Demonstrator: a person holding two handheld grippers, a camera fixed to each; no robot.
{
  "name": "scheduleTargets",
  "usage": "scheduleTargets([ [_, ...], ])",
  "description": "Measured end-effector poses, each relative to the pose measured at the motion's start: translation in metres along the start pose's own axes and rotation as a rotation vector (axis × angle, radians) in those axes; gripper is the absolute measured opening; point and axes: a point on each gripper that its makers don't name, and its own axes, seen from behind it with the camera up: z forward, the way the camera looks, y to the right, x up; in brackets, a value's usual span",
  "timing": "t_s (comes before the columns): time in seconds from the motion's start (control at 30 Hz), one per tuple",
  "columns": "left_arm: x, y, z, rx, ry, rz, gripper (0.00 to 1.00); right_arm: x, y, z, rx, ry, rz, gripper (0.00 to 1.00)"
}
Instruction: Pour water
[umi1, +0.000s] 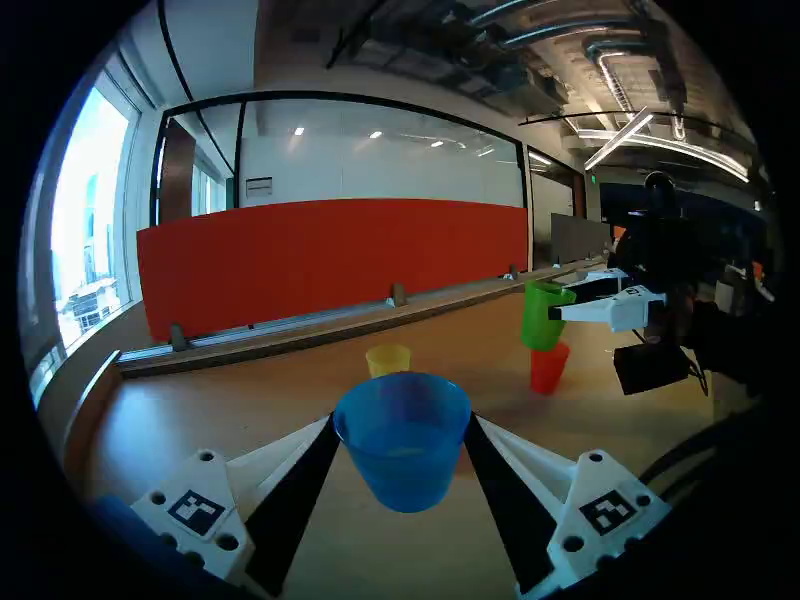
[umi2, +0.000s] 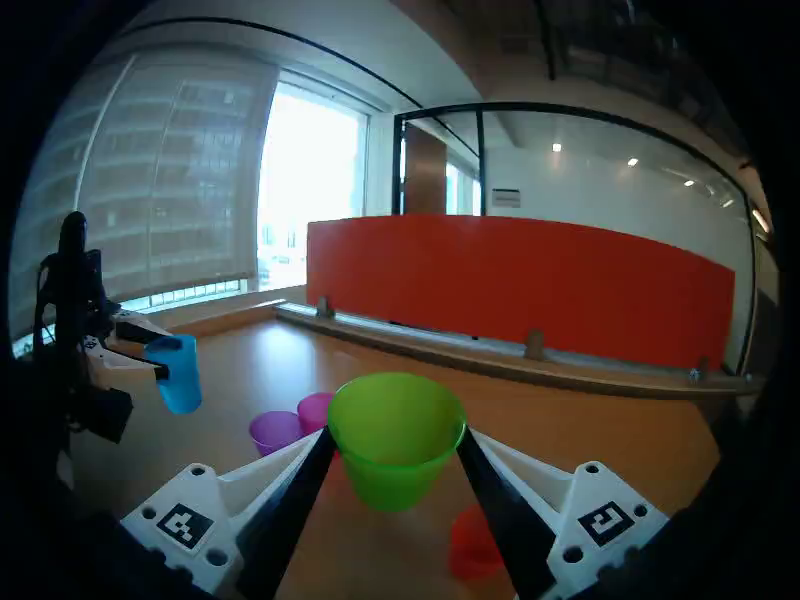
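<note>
In the left gripper view my left gripper (umi1: 402, 440) is shut on an upright blue cup (umi1: 403, 440) held above the wooden table (umi1: 250, 420). A yellow cup (umi1: 388, 359) stands on the table just behind it. Farther right, the right gripper (umi1: 560, 312) holds a green cup (umi1: 542, 314) over a red cup (umi1: 548, 367). In the right gripper view my right gripper (umi2: 397, 445) is shut on the upright green cup (umi2: 397, 438); the red cup (umi2: 475, 545) stands below it. Two purple cups (umi2: 275, 431) (umi2: 316, 409) stand on the table to the left. The left gripper (umi2: 160, 368) with the blue cup (umi2: 180, 375) hangs at far left.
An orange divider panel (umi1: 330, 255) on a rail runs along the table's far edge. Windows (umi2: 310, 180) lie beyond. A dark box (umi1: 650, 367) and a person's dark sleeve (umi1: 735, 345) are at the right in the left gripper view.
</note>
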Motion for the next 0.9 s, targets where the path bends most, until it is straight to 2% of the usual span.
scheduleTargets([
  [0.6, 0.006, 0.016, -0.014, -0.022, 0.017, 0.015, 0.88, 0.004, -0.025, -0.034, -0.002, 0.104, 0.011, 0.91],
  [0.9, 0.004, 0.023, -0.018, -0.028, 0.017, 0.017, 0.87, 0.008, -0.037, -0.045, 0.001, 0.141, -0.024, 0.91],
])
